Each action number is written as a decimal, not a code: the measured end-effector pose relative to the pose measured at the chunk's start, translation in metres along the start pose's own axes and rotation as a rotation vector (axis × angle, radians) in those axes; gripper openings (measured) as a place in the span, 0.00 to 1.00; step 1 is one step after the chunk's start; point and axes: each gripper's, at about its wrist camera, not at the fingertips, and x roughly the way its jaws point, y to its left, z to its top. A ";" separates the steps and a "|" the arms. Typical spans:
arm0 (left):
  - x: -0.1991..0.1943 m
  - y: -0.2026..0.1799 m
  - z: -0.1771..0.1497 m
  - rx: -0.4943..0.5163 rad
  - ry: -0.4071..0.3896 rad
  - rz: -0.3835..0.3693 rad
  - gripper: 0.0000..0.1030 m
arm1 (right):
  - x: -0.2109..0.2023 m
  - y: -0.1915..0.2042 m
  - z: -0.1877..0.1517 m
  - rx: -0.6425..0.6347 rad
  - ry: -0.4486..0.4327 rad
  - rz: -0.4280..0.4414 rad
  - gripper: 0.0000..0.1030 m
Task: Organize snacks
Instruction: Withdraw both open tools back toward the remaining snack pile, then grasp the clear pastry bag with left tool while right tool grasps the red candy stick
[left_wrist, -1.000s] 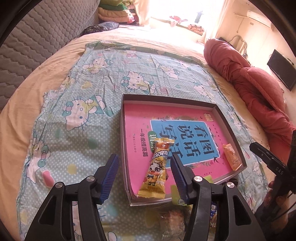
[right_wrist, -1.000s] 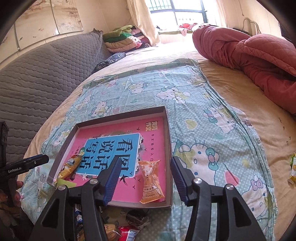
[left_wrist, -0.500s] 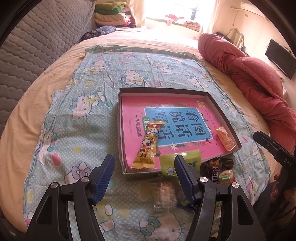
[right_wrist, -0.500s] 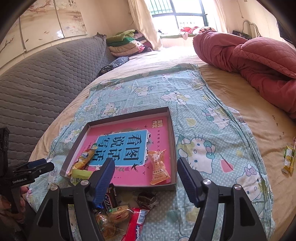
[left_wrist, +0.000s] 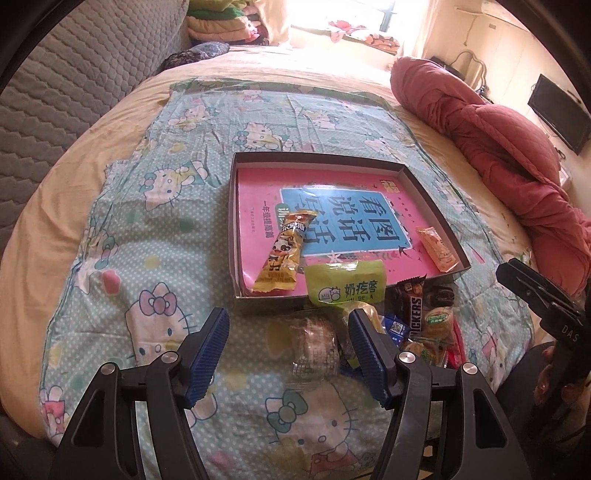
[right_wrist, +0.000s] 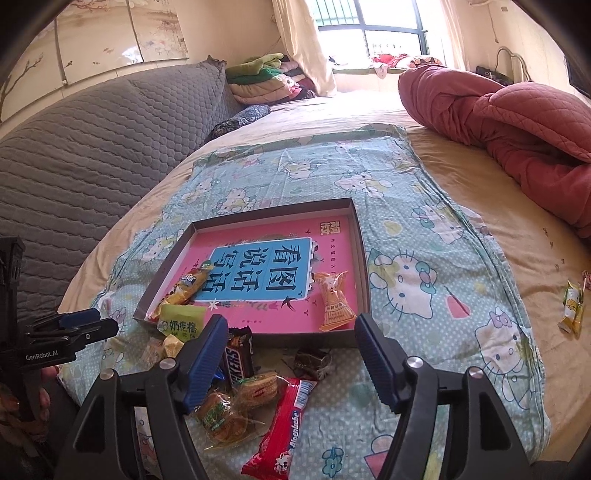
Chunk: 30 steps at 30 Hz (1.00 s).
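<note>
Now both claws, left (left_wrist: 288, 349) and right (right_wrist: 290, 356), wider, empty, farther back from the tray (left_wrist: 232, 221).

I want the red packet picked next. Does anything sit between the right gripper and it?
Nothing visible does. The red packet lies uncovered on the sheet, just below the open right gripper. Wrapped biscuits touch its left edge, and a dark candy sits beyond its top end.

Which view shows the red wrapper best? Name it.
The right wrist view: the red wrapper lies whole on the cloth below the tray. The left wrist view shows only a red sliver behind the snack pile.
</note>
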 end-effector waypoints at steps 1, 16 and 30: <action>-0.001 -0.001 -0.002 0.001 0.004 -0.001 0.67 | -0.001 0.000 -0.002 0.002 0.004 -0.003 0.68; 0.010 -0.011 -0.027 0.032 0.100 -0.041 0.67 | -0.006 0.001 -0.022 0.030 0.066 0.001 0.69; 0.039 -0.013 -0.038 0.036 0.178 -0.066 0.67 | 0.017 -0.001 -0.058 0.062 0.252 -0.033 0.69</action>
